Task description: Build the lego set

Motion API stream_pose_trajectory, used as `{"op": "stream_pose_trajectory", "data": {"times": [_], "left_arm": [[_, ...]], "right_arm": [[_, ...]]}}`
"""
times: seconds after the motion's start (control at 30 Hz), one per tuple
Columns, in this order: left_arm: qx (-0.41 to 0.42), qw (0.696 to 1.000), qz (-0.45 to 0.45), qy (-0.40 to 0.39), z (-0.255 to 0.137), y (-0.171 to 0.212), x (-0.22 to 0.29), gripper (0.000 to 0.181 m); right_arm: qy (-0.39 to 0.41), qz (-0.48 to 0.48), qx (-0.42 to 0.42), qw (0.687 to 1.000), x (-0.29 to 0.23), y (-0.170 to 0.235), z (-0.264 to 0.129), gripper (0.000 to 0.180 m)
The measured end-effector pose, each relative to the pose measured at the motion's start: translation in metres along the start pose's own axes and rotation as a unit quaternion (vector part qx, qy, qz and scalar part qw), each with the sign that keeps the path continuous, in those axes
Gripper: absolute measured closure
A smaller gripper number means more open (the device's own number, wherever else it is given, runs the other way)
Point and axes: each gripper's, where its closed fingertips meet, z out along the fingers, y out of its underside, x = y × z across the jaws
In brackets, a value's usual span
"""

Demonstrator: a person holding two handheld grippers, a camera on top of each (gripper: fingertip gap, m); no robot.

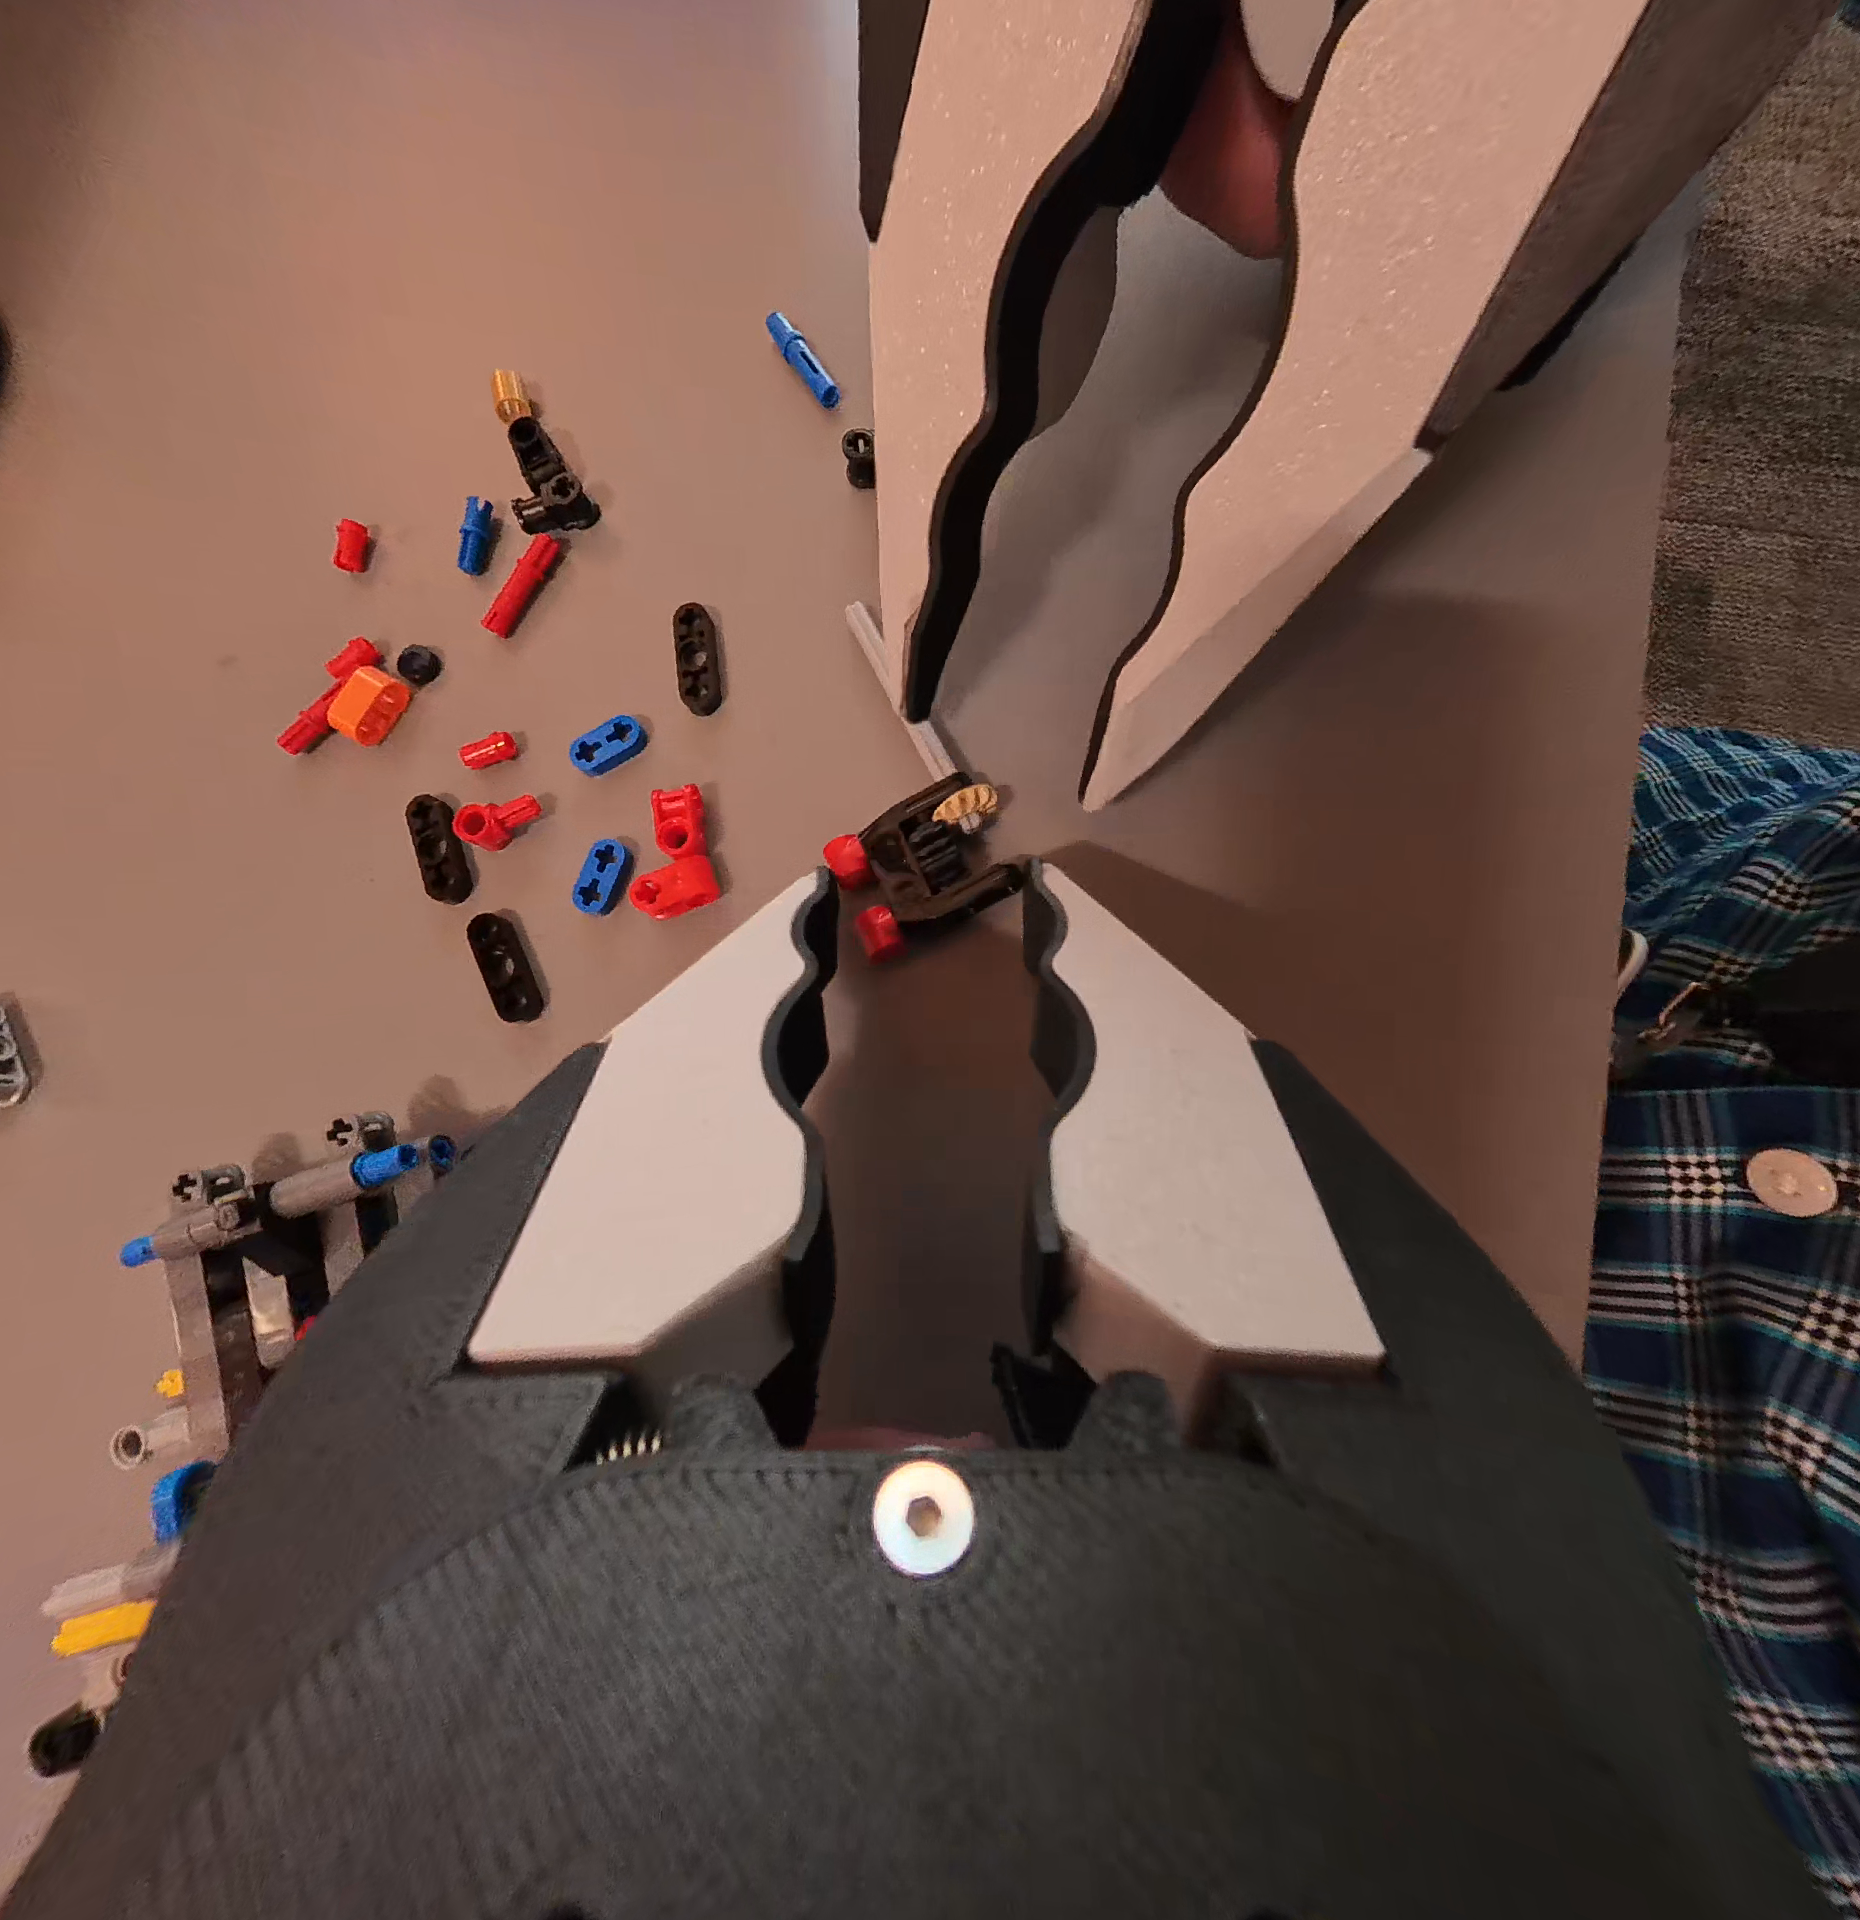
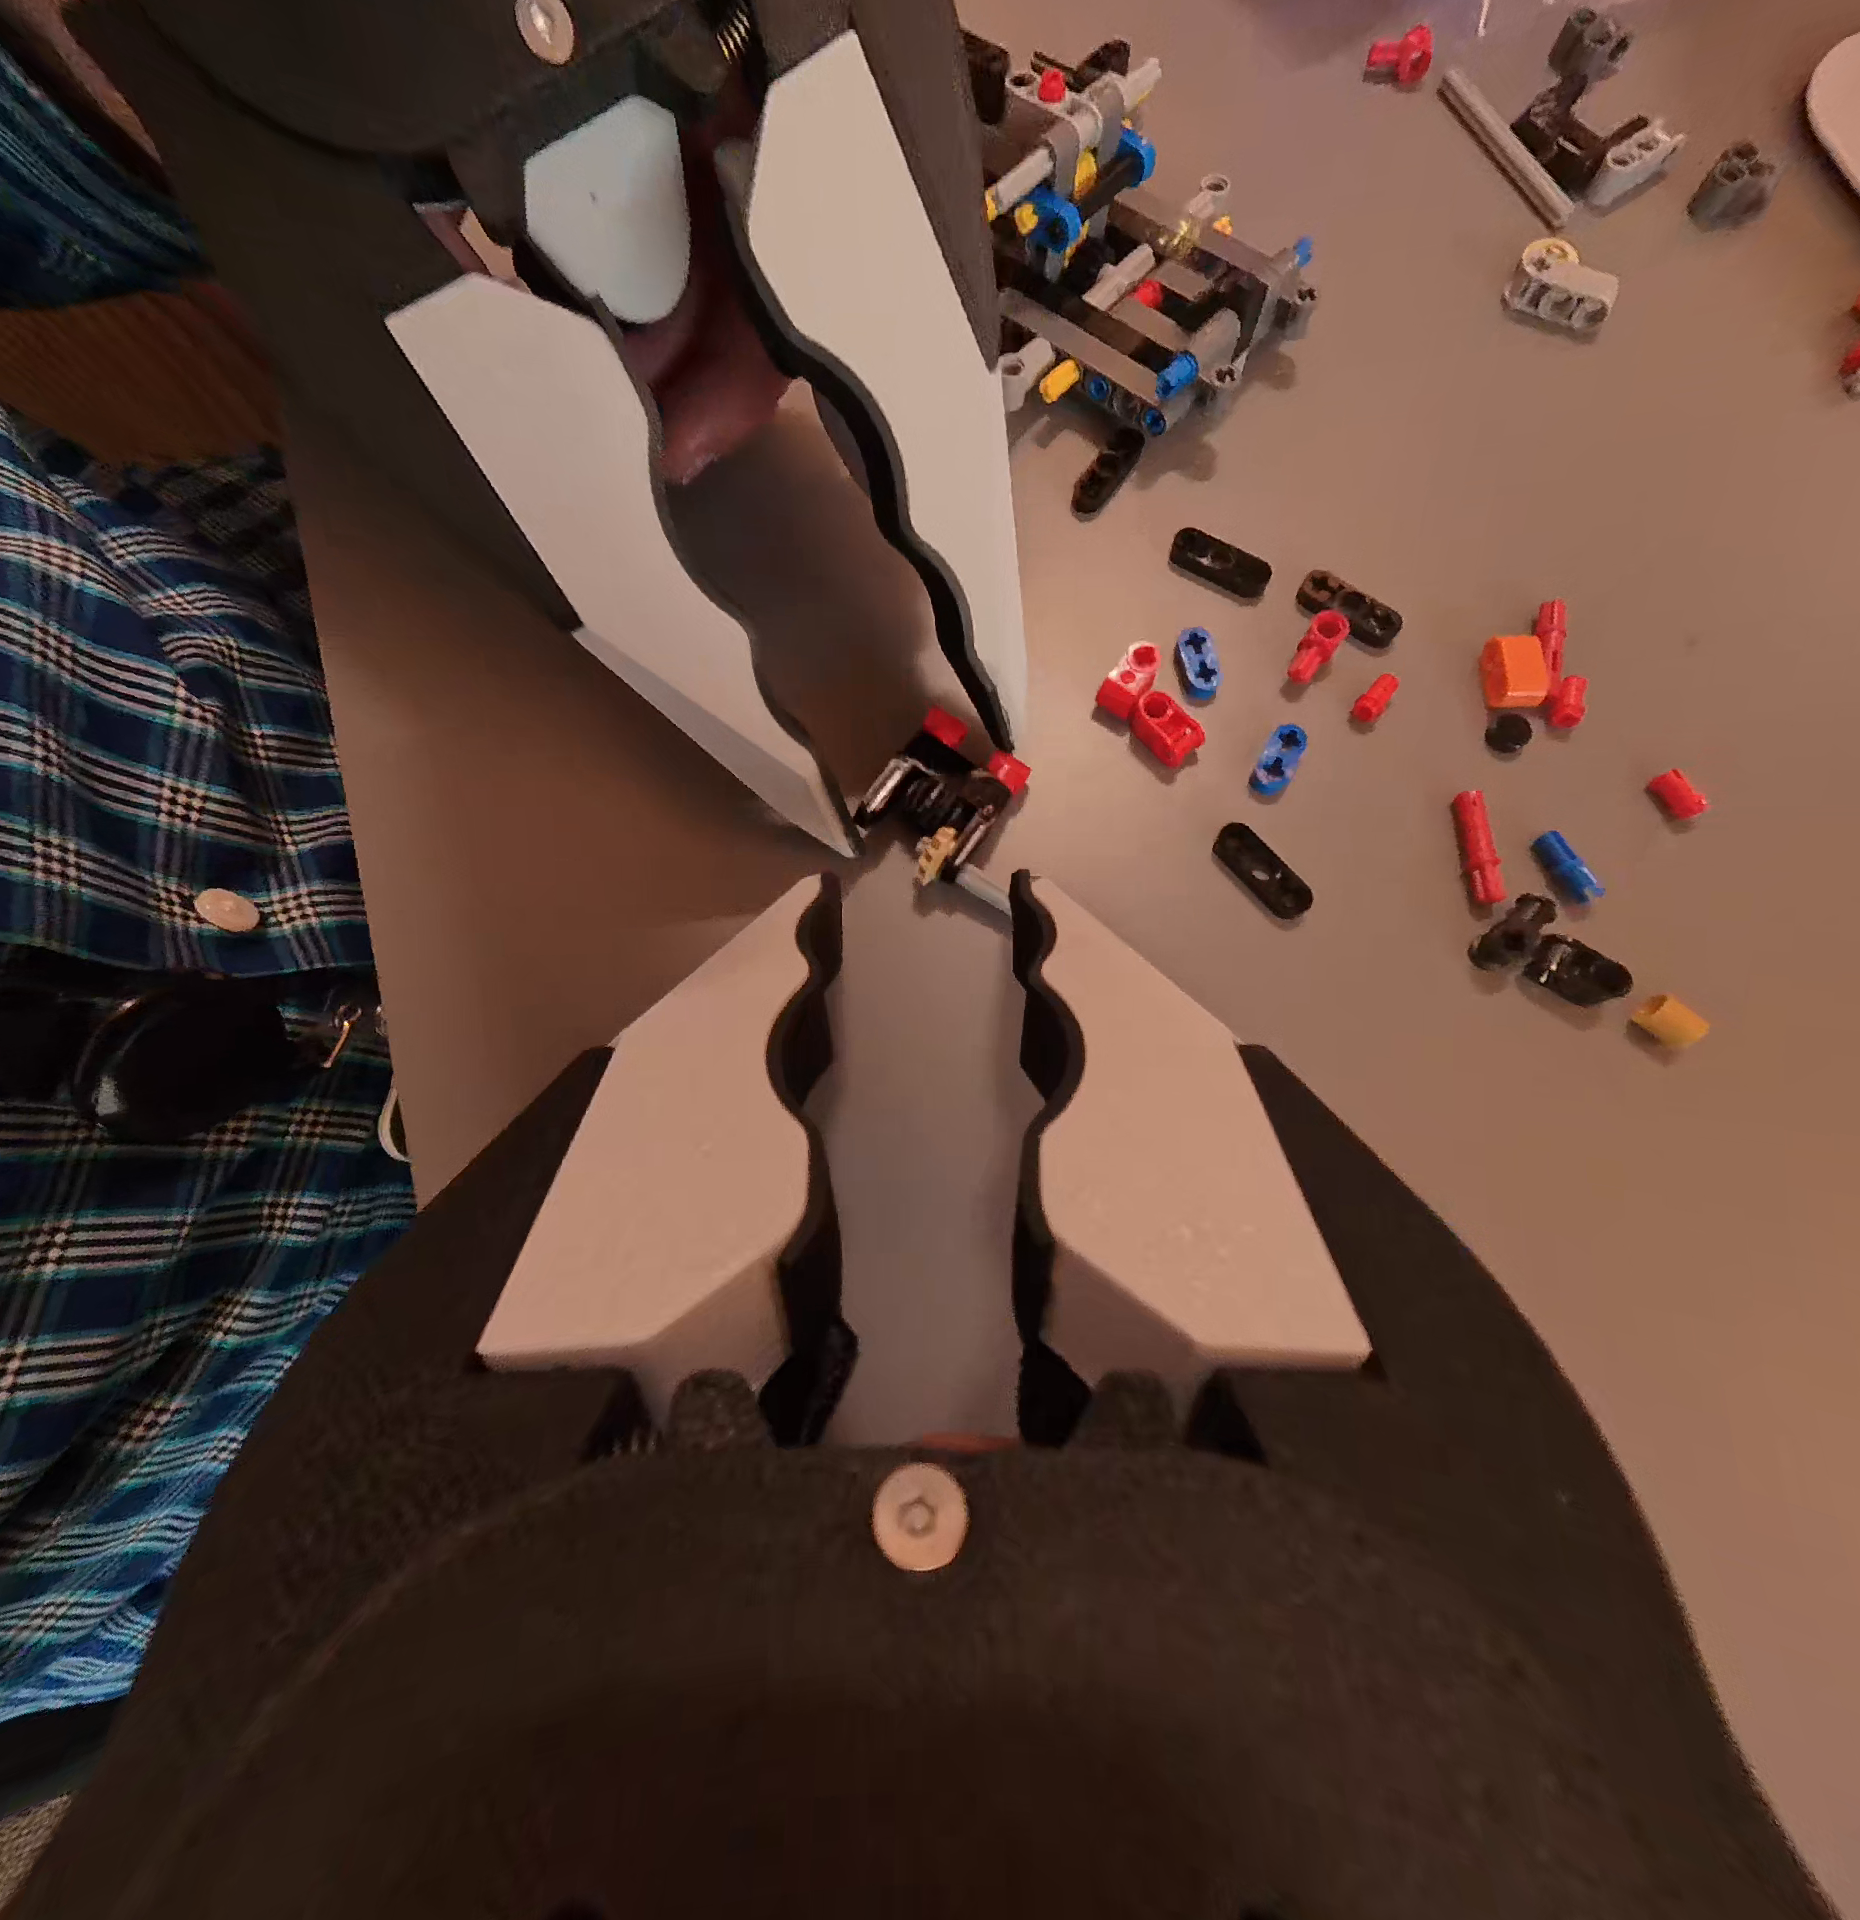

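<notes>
A small black assembly (image 1: 921, 868) with two red pins and a tan gear (image 1: 970, 802) sits low over the tan table, close to the person. A pale grey axle (image 1: 866, 634) sticks out of it. My left gripper (image 1: 928, 878) has its tips closed on the assembly's two sides; the right wrist view shows the same grip (image 2: 931, 795). My right gripper (image 2: 921, 883) is partly open and empty, facing the left one tip to tip. The axle's free end (image 2: 973, 885) runs under its right fingertip (image 2: 1025, 904), not between the fingers.
A half-built grey and black chassis (image 2: 1134, 260) stands beyond the left gripper. Several loose red, blue and black pieces (image 2: 1321, 675) lie scattered beside the grippers. A white plate's edge (image 2: 1851, 114) is at the far corner. The person's plaid shirt (image 1: 1757, 1247) lines the table's near edge. Both grippers' tips are close together, under 4 cm apart.
</notes>
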Motion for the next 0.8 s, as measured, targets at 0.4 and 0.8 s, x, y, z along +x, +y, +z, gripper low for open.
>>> {"op": "stream_pose_trajectory", "data": {"times": [0.4,0.8], "left_arm": [[0.017,0.998,-0.055,0.007,-0.009,0.010,0.008,0.137],[0.036,0.995,-0.081,0.039,-0.019,0.016,0.010,0.116]], "right_arm": [[-0.003,0.009,0.003,1.000,-0.011,-0.010,0.013,0.137],[0.002,-0.001,0.018,1.000,-0.014,-0.016,0.016,0.138]]}}
